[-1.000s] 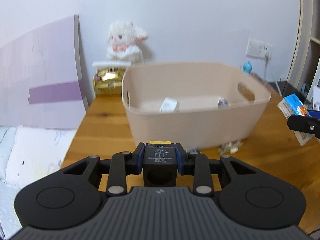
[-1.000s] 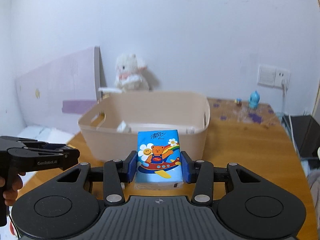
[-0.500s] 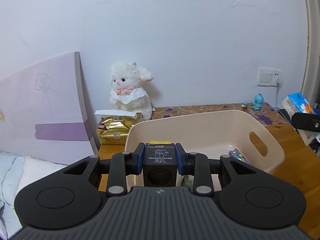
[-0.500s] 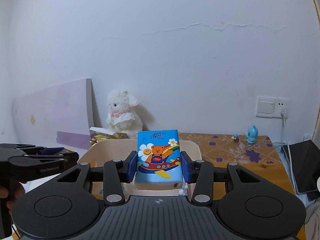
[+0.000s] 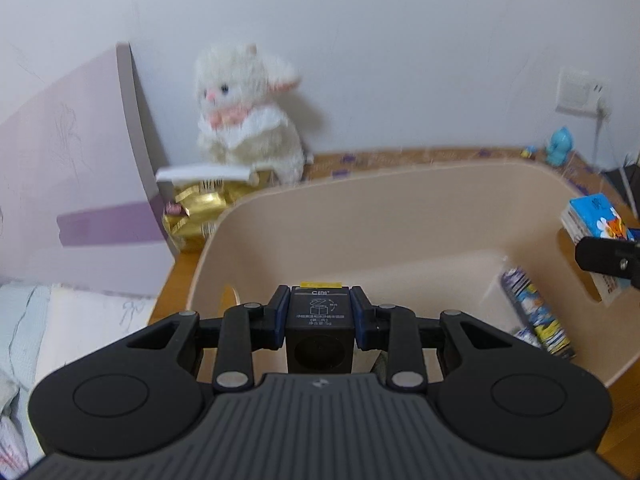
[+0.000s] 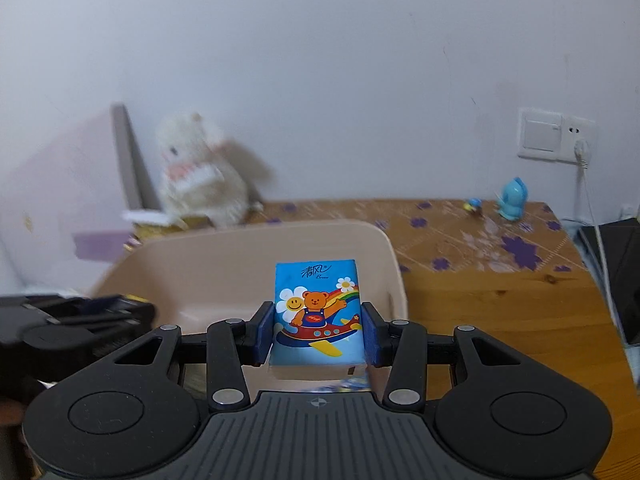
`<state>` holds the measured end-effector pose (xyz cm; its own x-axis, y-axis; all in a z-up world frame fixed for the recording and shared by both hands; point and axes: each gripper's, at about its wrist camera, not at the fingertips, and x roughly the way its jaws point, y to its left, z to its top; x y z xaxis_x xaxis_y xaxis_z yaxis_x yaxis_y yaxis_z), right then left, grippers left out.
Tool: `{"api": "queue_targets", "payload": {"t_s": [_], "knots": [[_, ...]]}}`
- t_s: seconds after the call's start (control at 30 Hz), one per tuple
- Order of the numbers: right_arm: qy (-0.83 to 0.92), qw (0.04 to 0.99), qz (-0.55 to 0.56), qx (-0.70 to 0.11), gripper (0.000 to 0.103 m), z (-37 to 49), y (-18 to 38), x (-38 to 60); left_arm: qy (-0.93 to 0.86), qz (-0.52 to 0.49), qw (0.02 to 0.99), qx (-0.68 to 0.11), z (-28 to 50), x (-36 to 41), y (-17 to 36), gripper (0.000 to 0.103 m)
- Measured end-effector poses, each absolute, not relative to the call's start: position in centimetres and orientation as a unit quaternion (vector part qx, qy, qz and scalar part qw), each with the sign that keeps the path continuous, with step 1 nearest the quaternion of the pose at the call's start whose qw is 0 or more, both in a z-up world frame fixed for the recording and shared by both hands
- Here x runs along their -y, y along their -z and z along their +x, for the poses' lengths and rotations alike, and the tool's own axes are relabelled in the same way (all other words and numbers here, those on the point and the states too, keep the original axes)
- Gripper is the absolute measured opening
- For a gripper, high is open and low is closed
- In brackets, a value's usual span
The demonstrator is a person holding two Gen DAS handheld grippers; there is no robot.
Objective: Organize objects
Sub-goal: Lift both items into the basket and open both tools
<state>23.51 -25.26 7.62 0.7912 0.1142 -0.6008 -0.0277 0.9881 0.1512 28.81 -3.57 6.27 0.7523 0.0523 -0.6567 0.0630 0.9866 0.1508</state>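
My left gripper [image 5: 320, 316] is shut on a small black box [image 5: 319, 332] with a round hole in its near face, held over the near left part of a beige plastic bin [image 5: 360, 200]. My right gripper [image 6: 318, 334] is shut on a blue tissue pack [image 6: 316, 312] printed with a cartoon bear in a plane, hanging over the bin [image 6: 256, 248]. The same pack [image 5: 596, 224] shows at the right edge of the left wrist view. A blue and yellow packet [image 5: 536, 312] lies inside the bin at the right.
A white plush lamb [image 5: 244, 120] sits on gold packets [image 5: 200, 216] against the wall behind the bin. A lilac board [image 5: 68, 184] leans at the left. A blue figurine [image 6: 512, 200] and a wall socket [image 6: 556, 136] are at the back right of the wooden table [image 6: 500, 300].
Both grippers have moved forward from in front of the bin to above its inside, each keeping its object. The views tipped up, then back down into the bin.
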Motion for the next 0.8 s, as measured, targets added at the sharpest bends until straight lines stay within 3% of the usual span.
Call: {"api": "queue_targets", "payload": {"t_s": [0.17, 0.27, 0.33, 0.4, 0.53, 0.6, 0.8], "knots": [[-0.030, 0.933, 0.044, -0.356, 0.042, 24.7, -5.2, 24.6, -0.011, 0.079, 0.913, -0.399, 30.2, 3.4, -4.8, 0.034], [-0.039, 0.931, 0.017, -0.363, 0.054, 24.8, -4.9, 23.7, -0.010, 0.076, 0.910, -0.406, 29.9, 3.1, -4.6, 0.036], [-0.047, 0.930, 0.024, -0.364, 0.062, 24.6, -5.1, 23.8, -0.007, 0.086, 0.912, -0.400, 29.2, 3.2, -4.9, 0.051], [-0.049, 0.934, 0.032, -0.353, 0.074, 23.8, -5.7, 24.0, -0.006, 0.087, 0.921, -0.380, 28.1, 3.1, -5.7, 0.076], [-0.053, 0.942, 0.031, -0.329, 0.082, 21.4, -7.7, 24.2, 0.005, 0.088, 0.931, -0.355, 26.1, 3.0, -7.7, 0.083], [-0.060, 0.945, 0.030, -0.320, 0.091, 20.1, -8.6, 24.4, 0.006, 0.095, 0.935, -0.342, 24.7, 3.1, -8.6, 0.086], [-0.063, 0.953, 0.026, -0.295, 0.099, 16.3, -11.1, 24.5, 0.012, 0.082, 0.943, -0.321, 21.1, 3.0, -10.5, 0.092]]}}
